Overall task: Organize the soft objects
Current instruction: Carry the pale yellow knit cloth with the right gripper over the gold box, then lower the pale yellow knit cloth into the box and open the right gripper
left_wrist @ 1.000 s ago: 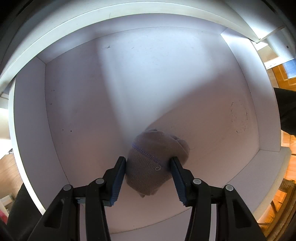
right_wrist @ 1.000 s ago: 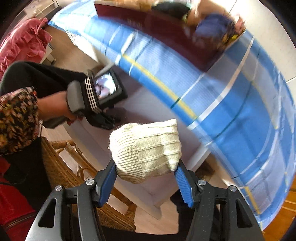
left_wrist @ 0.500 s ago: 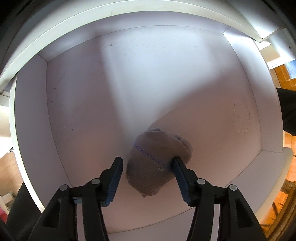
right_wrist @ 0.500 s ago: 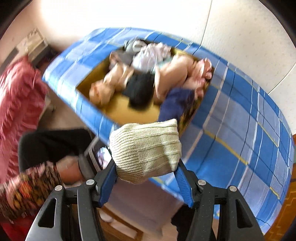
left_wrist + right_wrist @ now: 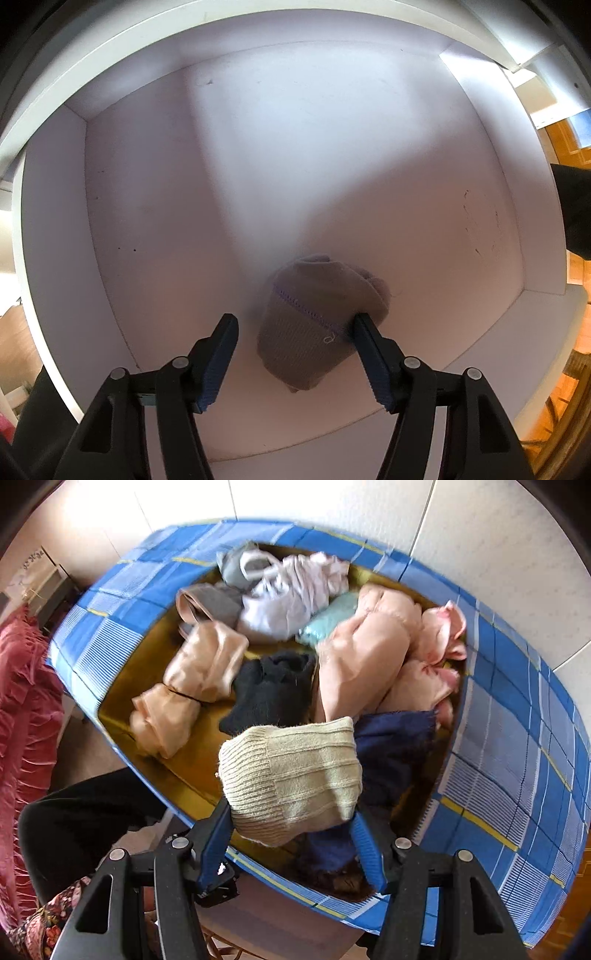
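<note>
1. The left gripper (image 5: 293, 332) points straight down into a white box with plain white walls (image 5: 55, 221). Its jaws have just been opening and now stand partly wide.
2. A small grey-brown knitted sock bundle with a purple stitched line (image 5: 317, 328) lies on the floor of the white box, between the two fingers. The left finger is clear of it. The right finger (image 5: 369, 354) looks like it touches the edge, but it does not squeeze.
3. To do this step well, I think the left gripper should go straight up, so the touching finger does not drag the bundle along.
4. The right gripper (image 5: 290, 834) holds a cream ribbed knitted sock bundle (image 5: 291, 779) tight between its blue pads.
5. Below it is a yellow tray (image 5: 122, 709) on a blue checked cloth (image 5: 517, 775). The tray is full of soft things: shiny tan tights (image 5: 192, 686), a black woolly bundle (image 5: 273, 690), pink clothes (image 5: 428, 653) and a dark blue bundle (image 5: 391, 738).
6. The cream bundle hangs over the near edge of the tray, well above the pile.
7. The squeeze should stay firm but gentle. Soft bundles can slip or come unrolled.
</note>
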Demonstrator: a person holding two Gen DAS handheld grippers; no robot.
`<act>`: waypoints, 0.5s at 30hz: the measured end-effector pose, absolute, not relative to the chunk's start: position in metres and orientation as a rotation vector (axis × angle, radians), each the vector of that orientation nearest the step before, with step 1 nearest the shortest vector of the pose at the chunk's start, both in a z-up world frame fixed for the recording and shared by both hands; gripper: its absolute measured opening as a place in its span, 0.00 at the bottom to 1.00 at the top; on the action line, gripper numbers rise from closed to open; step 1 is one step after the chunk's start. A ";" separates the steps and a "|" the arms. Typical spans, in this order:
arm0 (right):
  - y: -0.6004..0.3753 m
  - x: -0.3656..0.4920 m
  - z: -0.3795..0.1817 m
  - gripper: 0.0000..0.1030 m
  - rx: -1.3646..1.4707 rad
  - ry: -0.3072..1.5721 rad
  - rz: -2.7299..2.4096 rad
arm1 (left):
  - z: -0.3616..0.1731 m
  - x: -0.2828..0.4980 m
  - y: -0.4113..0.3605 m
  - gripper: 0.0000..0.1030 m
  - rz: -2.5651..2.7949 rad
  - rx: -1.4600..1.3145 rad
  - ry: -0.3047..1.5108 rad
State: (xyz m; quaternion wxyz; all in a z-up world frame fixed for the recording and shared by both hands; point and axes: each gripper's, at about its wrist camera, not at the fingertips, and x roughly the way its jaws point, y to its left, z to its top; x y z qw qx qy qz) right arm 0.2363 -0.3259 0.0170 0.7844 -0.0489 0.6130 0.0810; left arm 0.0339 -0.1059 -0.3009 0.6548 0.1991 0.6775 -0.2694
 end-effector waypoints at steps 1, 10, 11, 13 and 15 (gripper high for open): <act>-0.326 0.239 0.012 0.60 -0.106 1.330 0.166 | -0.297 0.042 -0.100 0.64 -0.615 0.451 1.537; -0.322 0.249 -0.012 0.60 -0.126 1.334 0.149 | -0.303 0.059 -0.095 0.67 -0.620 0.436 1.557; -0.322 0.249 -0.012 0.60 -0.123 1.331 0.146 | -0.303 0.061 -0.095 0.67 -0.618 0.431 1.561; -0.324 0.248 -0.012 0.60 -0.119 1.328 0.144 | -0.305 0.064 -0.094 0.68 -0.618 0.428 1.565; -0.324 0.248 -0.012 0.60 -0.113 1.327 0.146 | -0.306 0.066 -0.095 0.68 -0.621 0.436 1.562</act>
